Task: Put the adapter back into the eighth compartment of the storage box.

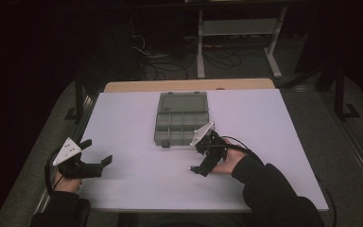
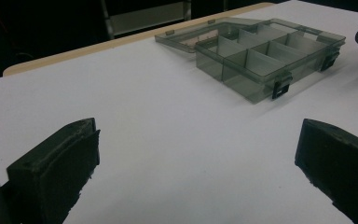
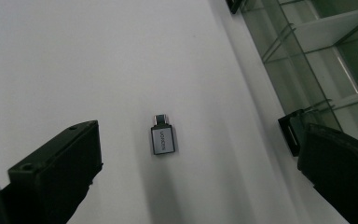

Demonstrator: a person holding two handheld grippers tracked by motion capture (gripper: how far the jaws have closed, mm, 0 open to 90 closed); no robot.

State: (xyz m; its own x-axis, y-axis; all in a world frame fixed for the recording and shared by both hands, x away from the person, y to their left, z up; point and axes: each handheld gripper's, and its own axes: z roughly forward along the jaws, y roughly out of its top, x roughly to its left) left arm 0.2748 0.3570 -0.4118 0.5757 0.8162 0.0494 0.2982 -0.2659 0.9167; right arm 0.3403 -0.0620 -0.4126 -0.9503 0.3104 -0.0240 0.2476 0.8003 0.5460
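I hold the right gripper (image 3: 200,172), jaws released, over the adapter (image 3: 162,136) to straddle it; left gripper (image 1: 97,153) released near the counter's left edge.

On the white worktop (image 1: 137,118) an open grey compartment box (image 1: 182,119) lies at the far middle. The right gripper (image 1: 199,163) hovers just near of the box's right corner, fingers spread, tilted down. The left gripper (image 1: 97,153) sits at the near left edge, fingers wide apart.
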